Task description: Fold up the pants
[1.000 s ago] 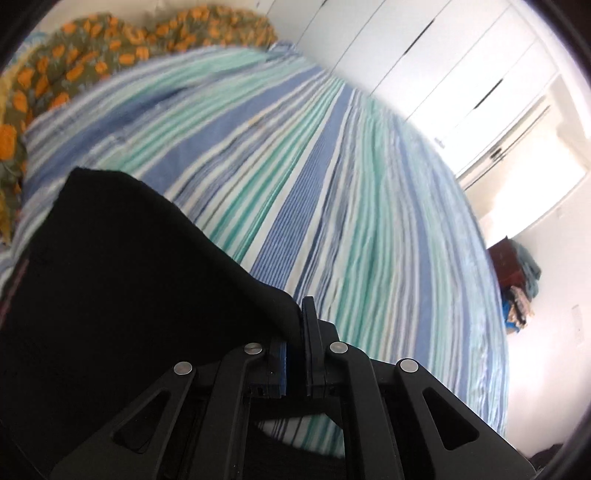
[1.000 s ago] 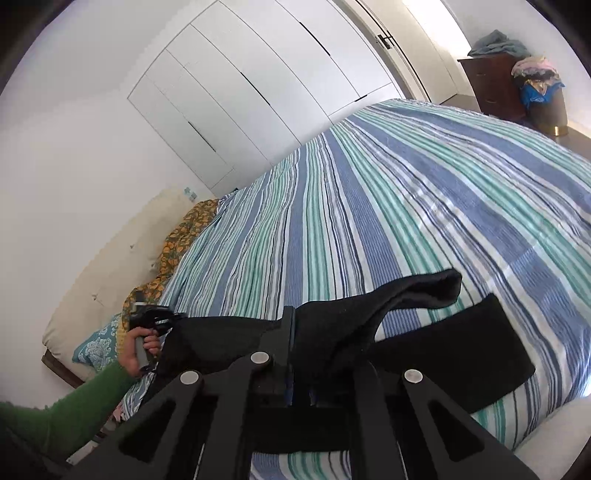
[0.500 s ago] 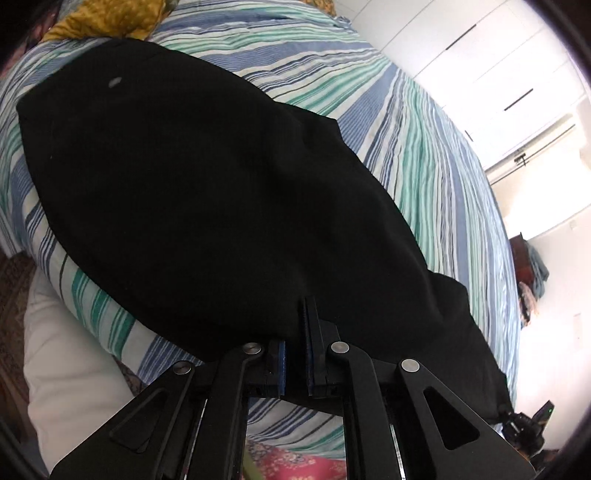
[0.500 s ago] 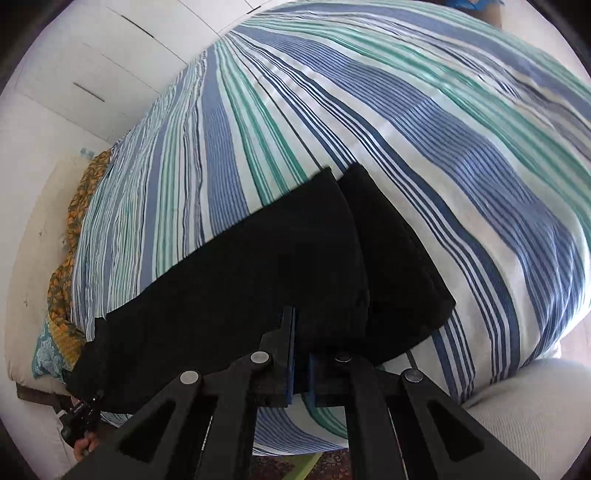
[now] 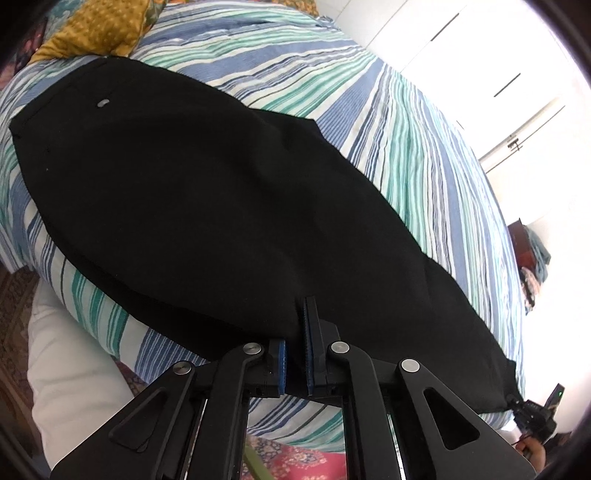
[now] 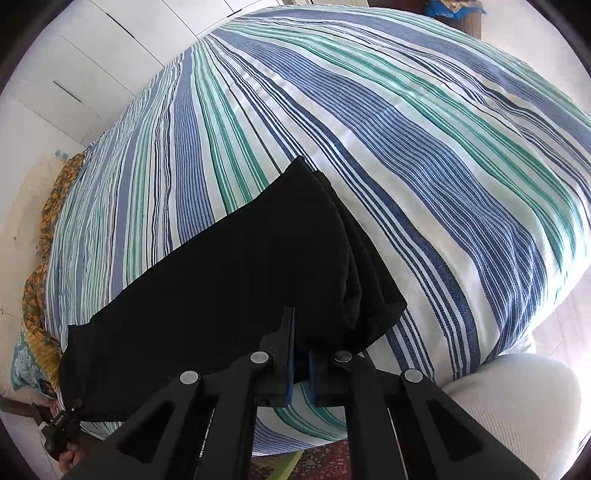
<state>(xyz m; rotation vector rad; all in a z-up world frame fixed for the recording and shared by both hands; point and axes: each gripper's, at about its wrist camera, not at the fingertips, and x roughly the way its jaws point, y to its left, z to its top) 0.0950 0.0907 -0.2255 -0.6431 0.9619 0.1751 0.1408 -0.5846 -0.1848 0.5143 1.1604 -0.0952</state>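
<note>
The black fabric pants (image 5: 229, 206) are lying flat, folded lengthwise, along the near edge of the bed with the blue, green and white striped cover (image 6: 424, 155). Both black tongs are pinched tight on the near edge of the cloth: left tongs (image 5: 300, 325) partway along it, right tongs (image 6: 295, 332) near the leg ends. A mustard patterned pillow (image 5: 99, 26) sits just past the waistband.
</note>
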